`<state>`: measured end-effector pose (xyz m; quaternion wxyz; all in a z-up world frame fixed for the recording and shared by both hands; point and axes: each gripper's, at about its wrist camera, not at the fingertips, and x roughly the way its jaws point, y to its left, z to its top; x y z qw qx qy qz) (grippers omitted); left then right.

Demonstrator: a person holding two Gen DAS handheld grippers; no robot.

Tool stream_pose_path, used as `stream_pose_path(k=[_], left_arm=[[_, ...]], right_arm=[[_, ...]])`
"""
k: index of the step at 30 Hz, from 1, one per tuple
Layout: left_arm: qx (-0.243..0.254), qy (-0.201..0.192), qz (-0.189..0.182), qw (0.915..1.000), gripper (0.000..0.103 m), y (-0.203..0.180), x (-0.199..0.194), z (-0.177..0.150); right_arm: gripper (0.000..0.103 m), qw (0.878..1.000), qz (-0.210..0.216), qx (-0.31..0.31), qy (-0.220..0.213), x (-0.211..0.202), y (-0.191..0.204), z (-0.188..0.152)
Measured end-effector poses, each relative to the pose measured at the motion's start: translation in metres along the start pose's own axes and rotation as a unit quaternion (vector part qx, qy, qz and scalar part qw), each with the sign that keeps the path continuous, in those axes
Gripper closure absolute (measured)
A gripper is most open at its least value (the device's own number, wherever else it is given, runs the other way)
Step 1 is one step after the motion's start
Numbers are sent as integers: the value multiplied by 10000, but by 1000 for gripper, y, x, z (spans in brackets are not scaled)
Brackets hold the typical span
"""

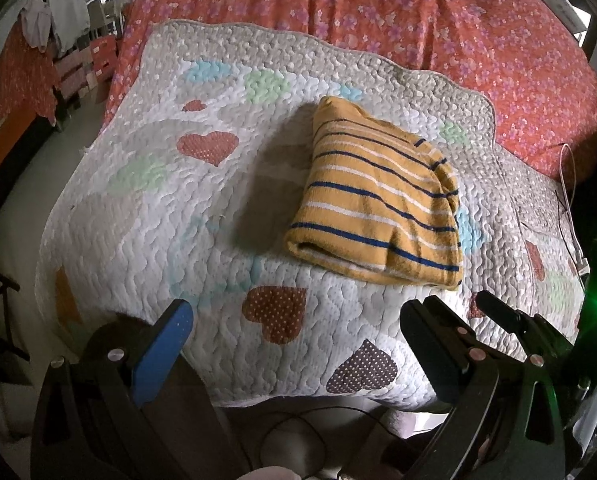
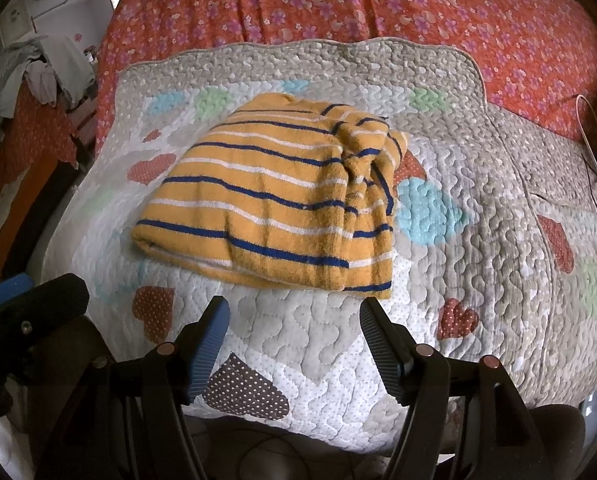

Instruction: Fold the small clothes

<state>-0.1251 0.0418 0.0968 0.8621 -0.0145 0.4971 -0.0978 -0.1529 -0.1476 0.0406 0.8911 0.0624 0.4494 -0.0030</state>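
Left gripper [image 1: 298,332] and right gripper [image 2: 294,324]: you are holding both wide open, empty, hovering short of the striped garment [image 2: 274,200], lying folded at twelve o'clock on the quilt [image 2: 478,240]. Fold looking finished; next probably tidying the bunched three-o'clock edge.

Dim room light, fisheye-warped edges, dark corners

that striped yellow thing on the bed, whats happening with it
A person holding a tool in each hand is folding small clothes on a bed. The yellow striped garment lies folded into a compact bundle on the heart-patterned quilt. Both the left tool and the right tool are open, hold nothing, and sit just short of the garment's near edge.
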Motion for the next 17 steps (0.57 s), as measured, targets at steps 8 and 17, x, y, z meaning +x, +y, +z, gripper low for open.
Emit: stream_pose_path(k=[8,17], left_arm=[[-185,64,16,9998,0,11,7,6],[-316,81,101,9994,0,19,16,20]], right_arm=[[30,9999,23,-130,-49,1,4,7],[28,9993,209,-291,-62,11,13,28]])
